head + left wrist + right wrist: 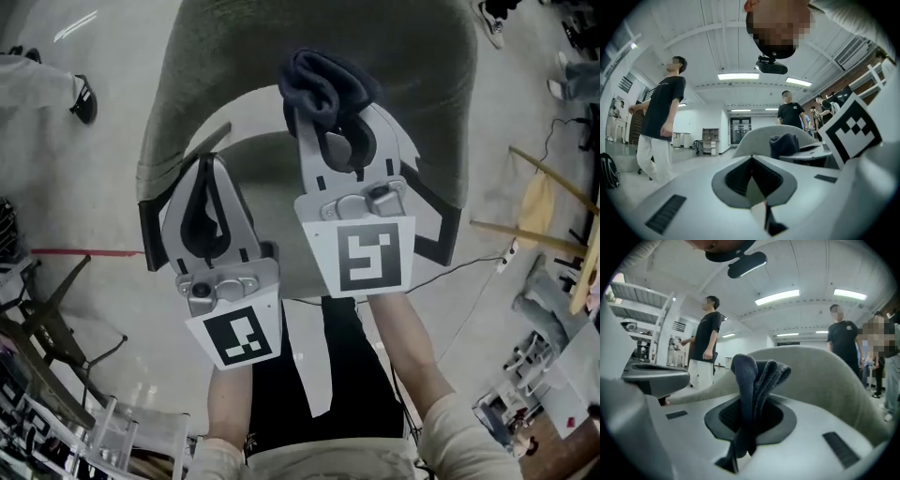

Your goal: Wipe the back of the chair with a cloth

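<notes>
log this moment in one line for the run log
left tool: shut, empty | right tool: shut on cloth | cloth: dark, bunched, raised by chair back | contact: cannot tell

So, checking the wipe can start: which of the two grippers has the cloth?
The right gripper: a dark cloth is clamped in its jaws. The left gripper is shut on nothing.
</notes>
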Demonstrator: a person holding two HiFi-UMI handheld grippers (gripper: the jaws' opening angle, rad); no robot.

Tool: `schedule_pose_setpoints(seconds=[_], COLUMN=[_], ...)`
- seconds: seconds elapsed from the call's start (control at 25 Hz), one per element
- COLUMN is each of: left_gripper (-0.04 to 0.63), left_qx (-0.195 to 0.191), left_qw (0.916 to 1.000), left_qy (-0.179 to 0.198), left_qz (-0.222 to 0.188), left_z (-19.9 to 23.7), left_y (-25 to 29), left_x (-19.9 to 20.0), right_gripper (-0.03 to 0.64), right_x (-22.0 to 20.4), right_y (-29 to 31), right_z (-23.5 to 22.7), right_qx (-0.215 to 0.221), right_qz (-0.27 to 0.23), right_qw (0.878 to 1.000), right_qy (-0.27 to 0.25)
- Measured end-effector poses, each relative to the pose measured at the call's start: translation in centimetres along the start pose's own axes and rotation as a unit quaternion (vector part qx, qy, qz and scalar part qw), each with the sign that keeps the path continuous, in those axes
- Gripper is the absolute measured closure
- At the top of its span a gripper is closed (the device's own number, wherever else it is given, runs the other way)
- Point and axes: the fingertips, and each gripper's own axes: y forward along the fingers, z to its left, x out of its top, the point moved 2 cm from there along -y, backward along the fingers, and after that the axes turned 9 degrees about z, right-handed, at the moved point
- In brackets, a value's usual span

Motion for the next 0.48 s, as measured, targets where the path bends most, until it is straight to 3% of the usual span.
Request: schedule_pose_setpoints(seconds=[0.28, 0.48], left_gripper=[0.581, 0.581], left_qx=[0.083, 0.126], left_qw=[0.9961, 0.9911], left_qy=[-0.025, -0.036], left_qz=[0.013, 0.02], left_z=[3.5, 5.9], left_y=[-3.8, -5.5], left_x=[-3.4, -5.7], right_gripper=[0.563, 0.563], right_x=[-3.2, -5.8], right_y=[1.8, 2.3], right_z=[9.4, 15.5], right_qx=[0.152, 0.262], right_qz=[0.007, 0.025], right_qw=[0.988, 0.962], right_qy=[-0.035, -0.07])
